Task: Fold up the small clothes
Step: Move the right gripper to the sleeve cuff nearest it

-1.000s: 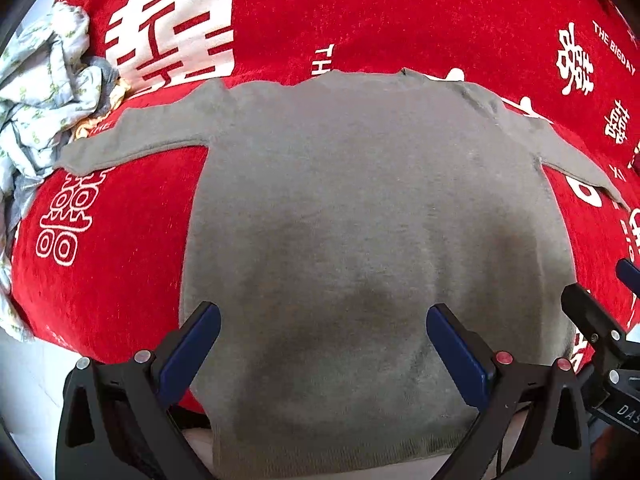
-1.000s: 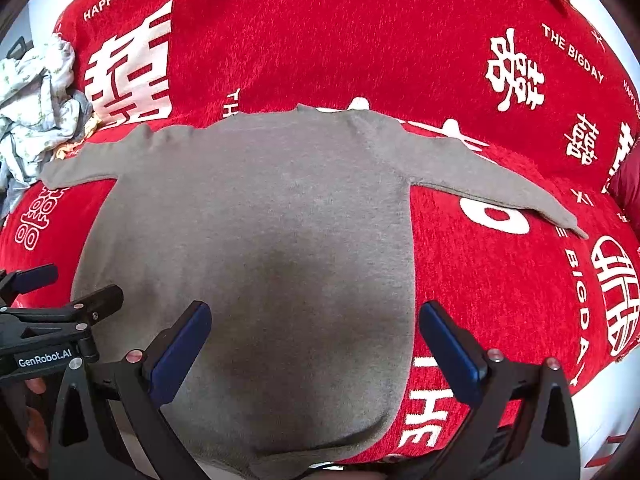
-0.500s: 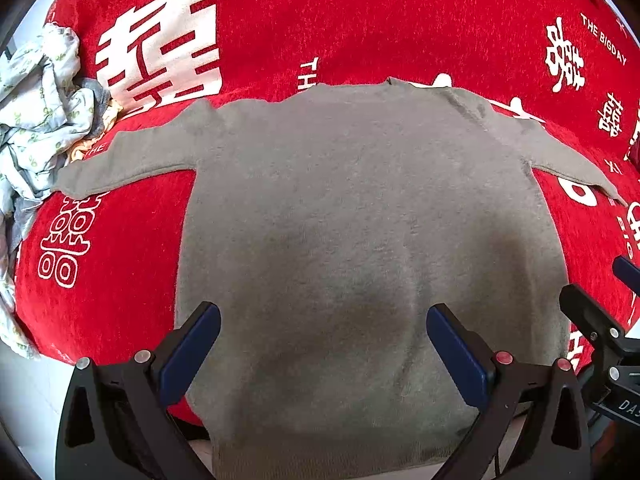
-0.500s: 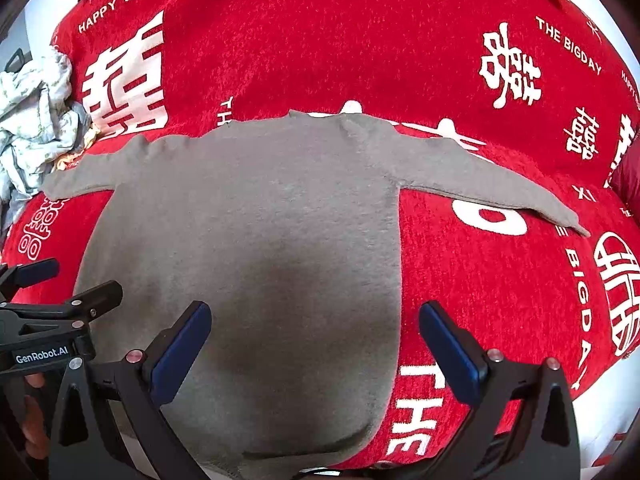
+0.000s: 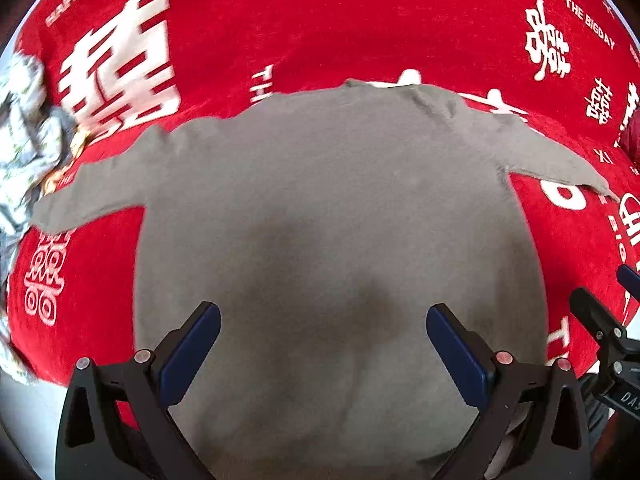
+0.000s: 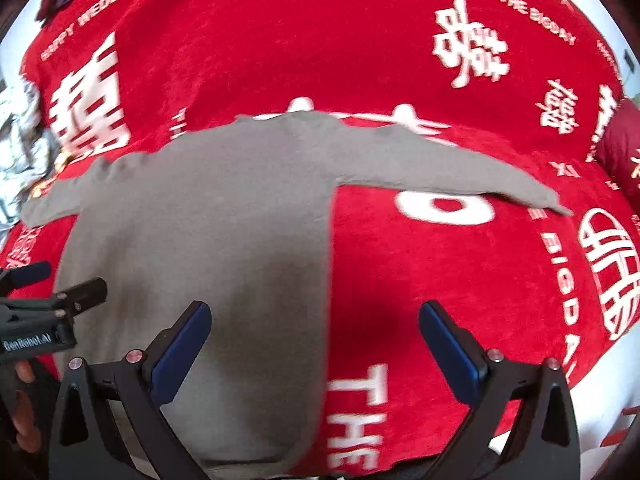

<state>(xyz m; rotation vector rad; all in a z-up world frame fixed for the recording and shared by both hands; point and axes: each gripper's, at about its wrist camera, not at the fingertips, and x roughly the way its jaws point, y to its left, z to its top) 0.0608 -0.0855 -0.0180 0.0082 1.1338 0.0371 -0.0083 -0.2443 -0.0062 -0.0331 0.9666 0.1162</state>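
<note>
Sweater [image 5: 320, 200], fuzzy grey knit, lies flat on plush red blanket [image 6: 400, 60]; both claws gape.

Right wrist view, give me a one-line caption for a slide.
Open right gripper hovers over the edge of a grey sweater spread flat, sleeves out, on a red wedding blanket.

"THE BIGDAY" on red blanket [image 5: 360, 20], "GenRobot.AI" on left hand-held gripper [image 6: 36, 300]
</note>
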